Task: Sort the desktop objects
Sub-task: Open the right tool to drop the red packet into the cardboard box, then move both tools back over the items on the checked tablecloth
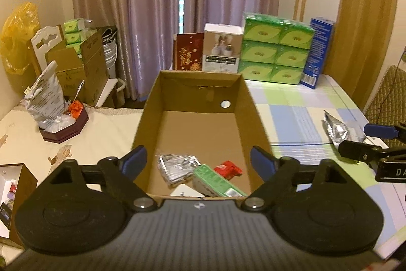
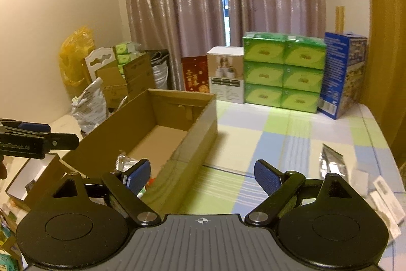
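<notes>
**Both claws empty beside the cardboard box: lining up the next pickup**

I am taking the cardboard box (image 1: 200, 118) as my landmark; it is sitting open-topped on the checked tablecloth (image 1: 299, 116). At its near end, already sorted, are lying a silver foil packet (image 1: 175, 166), a green carton (image 1: 215, 180) and a small red packet (image 1: 228, 169). I am holding the left gripper (image 1: 199, 164) over that near end, jaws spread wide with nothing between the pads. I am holding the right gripper (image 2: 201, 175) just off the box's right wall, jaws likewise apart and empty.

Well right of the box, a crinkled foil pouch (image 2: 332, 163) is lying loose on the cloth, with white sachets (image 2: 388, 202) nearer still. I am judging the pouch to be the next piece. To take it well, I am planning to swing the right claw away from the box, straddle the pouch across its narrow width, and close gently, since foil is likely to slip and crumple.
</notes>
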`<act>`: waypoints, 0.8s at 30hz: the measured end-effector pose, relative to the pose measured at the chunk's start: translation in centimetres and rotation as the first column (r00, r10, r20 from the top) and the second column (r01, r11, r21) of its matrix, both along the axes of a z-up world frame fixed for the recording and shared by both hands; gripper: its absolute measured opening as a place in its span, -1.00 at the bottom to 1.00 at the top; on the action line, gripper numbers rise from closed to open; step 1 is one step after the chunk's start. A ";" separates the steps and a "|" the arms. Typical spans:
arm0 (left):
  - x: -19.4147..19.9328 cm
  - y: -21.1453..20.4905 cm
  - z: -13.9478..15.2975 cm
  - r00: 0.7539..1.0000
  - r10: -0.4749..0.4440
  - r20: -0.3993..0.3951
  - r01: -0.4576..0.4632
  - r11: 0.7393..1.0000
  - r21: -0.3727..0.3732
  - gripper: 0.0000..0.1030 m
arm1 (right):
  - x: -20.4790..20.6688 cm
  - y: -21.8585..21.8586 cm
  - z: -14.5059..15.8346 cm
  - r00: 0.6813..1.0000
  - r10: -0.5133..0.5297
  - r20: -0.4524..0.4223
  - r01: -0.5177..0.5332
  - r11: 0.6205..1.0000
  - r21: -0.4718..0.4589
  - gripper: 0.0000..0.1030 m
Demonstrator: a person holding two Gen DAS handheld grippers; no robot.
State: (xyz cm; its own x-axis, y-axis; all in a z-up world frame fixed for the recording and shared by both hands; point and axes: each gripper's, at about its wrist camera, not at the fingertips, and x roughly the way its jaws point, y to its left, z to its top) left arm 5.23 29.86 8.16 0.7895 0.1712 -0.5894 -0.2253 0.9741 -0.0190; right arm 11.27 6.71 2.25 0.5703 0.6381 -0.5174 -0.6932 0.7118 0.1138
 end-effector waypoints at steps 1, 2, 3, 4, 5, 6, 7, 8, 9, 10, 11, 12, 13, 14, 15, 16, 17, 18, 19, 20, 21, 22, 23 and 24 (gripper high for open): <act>-0.2 -0.5 0.2 1.000 -0.003 0.005 0.003 1.000 0.004 0.75 | -0.1 -0.5 0.1 1.000 -0.006 0.000 0.006 1.000 0.000 0.71; -0.3 -1.0 0.3 1.000 -0.007 0.009 0.007 1.000 0.008 0.80 | -0.2 -1.0 0.2 1.000 -0.011 0.001 0.011 1.000 0.001 0.74; -0.4 -1.5 0.5 1.000 -0.012 0.013 0.012 1.000 0.011 0.82 | -0.4 -1.5 0.3 1.000 -0.016 0.003 0.016 1.000 0.002 0.76; -0.5 -2.1 0.7 1.000 -0.019 0.018 0.019 1.000 0.013 0.86 | -0.4 -2.1 0.4 1.000 -0.022 0.007 0.022 1.000 0.001 0.77; -0.5 -2.6 0.9 0.999 -0.024 0.023 0.024 1.000 0.014 0.90 | -0.5 -2.6 0.5 1.000 -0.028 0.011 0.028 1.000 0.000 0.80; -0.5 -3.0 1.0 0.999 -0.030 0.027 0.030 0.999 0.014 0.92 | -0.6 -3.3 0.5 0.999 -0.035 0.014 0.035 0.999 0.001 0.83; -0.5 -3.6 1.2 0.999 -0.038 0.032 0.037 0.999 0.015 0.97 | -0.7 -3.9 0.6 0.999 -0.042 0.016 0.042 0.999 0.001 0.85; -0.5 -4.2 1.4 0.998 -0.046 0.038 0.045 0.999 0.016 0.97 | -0.7 -4.5 0.7 0.998 -0.052 0.020 0.052 0.999 -0.001 0.91; -0.5 -4.7 1.5 0.998 -0.054 0.041 0.054 0.998 0.016 0.97 | -0.6 -5.1 0.7 0.998 -0.063 0.022 0.063 0.998 -0.004 0.96; -0.4 -5.3 1.6 0.997 -0.063 0.045 0.062 0.998 0.013 0.98 | -0.7 -5.7 0.7 0.997 -0.076 0.023 0.076 0.997 -0.008 0.96; -0.3 -5.9 1.7 0.996 -0.070 0.051 0.070 0.998 0.005 0.98 | -0.7 -6.4 0.7 0.996 -0.087 0.025 0.088 0.996 -0.008 0.96; -0.2 -6.4 1.8 0.995 -0.077 0.056 0.078 0.997 -0.003 0.98 | -0.8 -7.1 0.6 0.995 -0.098 0.025 0.098 0.995 -0.009 0.96; -0.1 -7.0 1.8 0.994 -0.089 0.060 0.089 0.996 -0.011 0.98 | -0.8 -7.8 0.5 0.994 -0.109 0.024 0.109 0.994 -0.012 0.96; 0.1 -7.6 1.8 0.993 -0.100 0.062 0.101 0.995 -0.015 0.98 | -0.8 -8.6 0.3 0.992 -0.121 0.023 0.121 0.993 -0.016 0.96; 0.3 -8.2 1.8 0.991 -0.114 0.063 0.115 0.993 -0.015 0.98 | -0.7 -9.4 0.2 0.991 -0.135 0.021 0.135 0.991 -0.018 0.96; 0.5 -8.9 1.7 0.989 -0.130 0.063 0.131 0.991 -0.015 0.98 | -0.6 -10.2 0.0 0.988 -0.150 0.019 0.151 0.988 -0.021 0.96; 0.8 -9.6 1.7 0.988 -0.143 0.063 0.144 0.989 -0.014 0.98 | -0.5 -11.1 -0.2 0.986 -0.167 0.014 0.167 0.986 -0.023 0.96; 1.1 -10.3 1.7 0.986 -0.156 0.062 0.157 0.987 -0.015 0.98 | -0.3 -11.9 -0.4 0.983 -0.184 0.009 0.184 0.983 -0.024 0.96; 1.4 -10.9 1.7 0.984 -0.167 0.063 0.168 0.986 -0.015 0.98 | -0.2 -12.8 -0.6 0.980 -0.201 0.004 0.201 0.979 -0.024 0.96; 1.7 -11.6 1.6 0.982 -0.180 0.063 0.181 0.983 -0.016 0.98 | 0.0 -13.6 -0.7 0.976 -0.218 0.001 0.218 0.976 -0.024 0.96; 1.9 -12.1 1.5 0.980 -0.190 0.063 0.192 0.981 -0.017 0.98 | 0.1 -14.5 -0.9 0.972 -0.234 -0.001 0.234 0.972 -0.025 0.96; 2.1 -12.7 1.4 0.978 -0.201 0.063 0.202 0.979 -0.017 0.98 | 0.2 -15.4 -1.1 0.968 -0.249 -0.002 0.249 0.968 -0.028 0.96; 2.5 -13.3 1.3 0.975 -0.213 0.061 0.214 0.977 -0.019 0.98 | 0.3 -16.2 -1.3 0.965 -0.262 -0.002 0.262 0.965 -0.032 0.96; 2.7 -13.8 1.2 0.973 -0.224 0.058 0.225 0.974 -0.020 0.98 | 0.4 -17.0 -1.4 0.962 -0.273 0.000 0.273 0.961 -0.037 0.96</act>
State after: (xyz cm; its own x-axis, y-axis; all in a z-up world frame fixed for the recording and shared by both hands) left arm 7.98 16.06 9.32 0.8375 -0.0288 -0.5456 0.0010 0.9987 -0.0511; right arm 11.71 -10.30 0.80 0.7174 0.4391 -0.5408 -0.4710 0.8777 0.0878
